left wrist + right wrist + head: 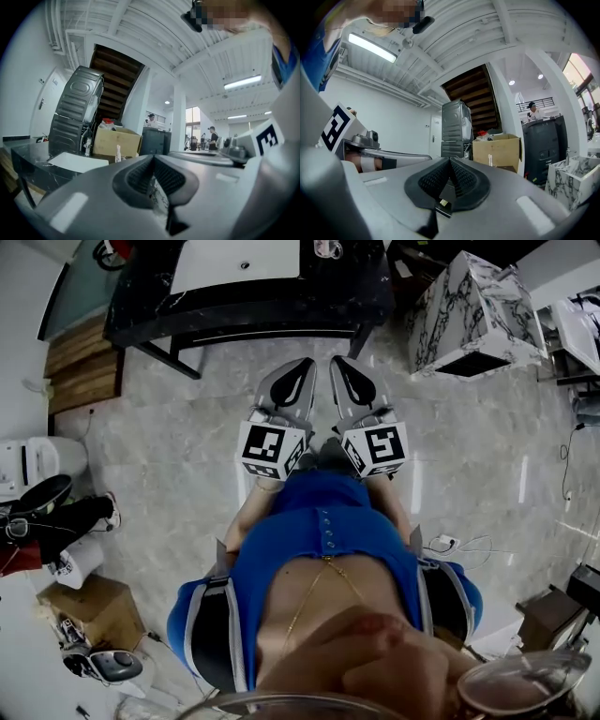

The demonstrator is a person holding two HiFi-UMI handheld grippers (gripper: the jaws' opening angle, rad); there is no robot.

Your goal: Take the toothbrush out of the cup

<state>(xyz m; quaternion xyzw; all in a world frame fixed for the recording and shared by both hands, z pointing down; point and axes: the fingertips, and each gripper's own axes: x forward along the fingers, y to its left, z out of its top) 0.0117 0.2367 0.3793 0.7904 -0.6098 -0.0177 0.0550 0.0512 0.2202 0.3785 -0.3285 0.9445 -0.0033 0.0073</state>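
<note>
I hold both grippers close in front of my body, side by side, pointing at the black marble table (141, 320). My left gripper (302, 367) has its jaws pressed together and nothing between them, with the tips meeting in the left gripper view (152, 157). My right gripper (339, 364) is shut and empty too, as the right gripper view (450, 159) shows. A small cup-like object (328, 247) stands at the table's far edge, too small to make out. I cannot pick out any toothbrush.
A white sheet (239, 263) lies on the black table. A marble-patterned box (473, 315) stands to the right, also seen as the marble box (572, 180). A cardboard box (117, 140) and a grey machine (75, 112) stand behind the table. Grey tiled floor (178, 446) lies between me and the table.
</note>
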